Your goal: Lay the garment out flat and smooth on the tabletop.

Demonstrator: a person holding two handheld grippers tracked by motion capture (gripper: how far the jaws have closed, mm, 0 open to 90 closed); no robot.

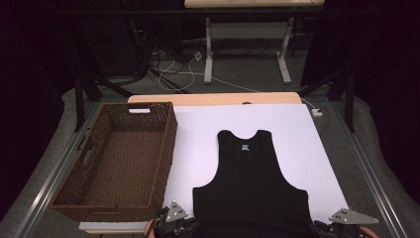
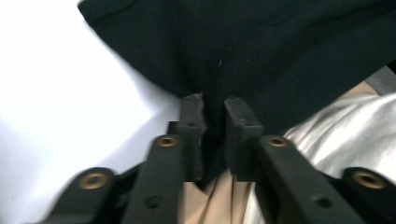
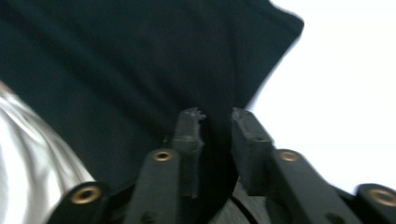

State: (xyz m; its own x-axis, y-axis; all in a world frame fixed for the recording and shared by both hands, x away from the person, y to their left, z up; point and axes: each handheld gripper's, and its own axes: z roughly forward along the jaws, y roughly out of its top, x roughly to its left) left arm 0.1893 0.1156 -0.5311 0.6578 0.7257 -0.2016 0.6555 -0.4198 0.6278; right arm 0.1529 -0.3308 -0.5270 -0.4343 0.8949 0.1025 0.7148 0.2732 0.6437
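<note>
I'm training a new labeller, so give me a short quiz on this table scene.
1. In the high view, on which side of the black tank top does the wicker basket stand? A) left B) right C) on top of it
2. True or false: the wicker basket holds folded clothes.
3. Which edge of the black tank top lies nearest the left gripper and the right gripper?
Key: 1 A; 2 false; 3 the bottom hem.
</note>
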